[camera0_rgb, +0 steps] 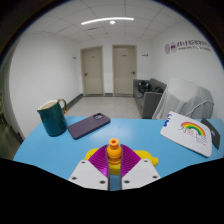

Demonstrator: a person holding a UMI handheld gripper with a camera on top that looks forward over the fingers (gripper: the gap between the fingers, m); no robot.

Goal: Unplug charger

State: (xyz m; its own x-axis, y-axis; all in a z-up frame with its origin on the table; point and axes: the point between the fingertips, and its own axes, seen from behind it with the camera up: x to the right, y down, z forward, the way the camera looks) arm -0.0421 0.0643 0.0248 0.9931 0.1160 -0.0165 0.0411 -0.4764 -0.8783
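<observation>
On the table (50, 150), a mug (51, 117) stands left of a phone (88, 124); a card (191, 132) lies right.

Low forward view over table (40, 150)
</observation>
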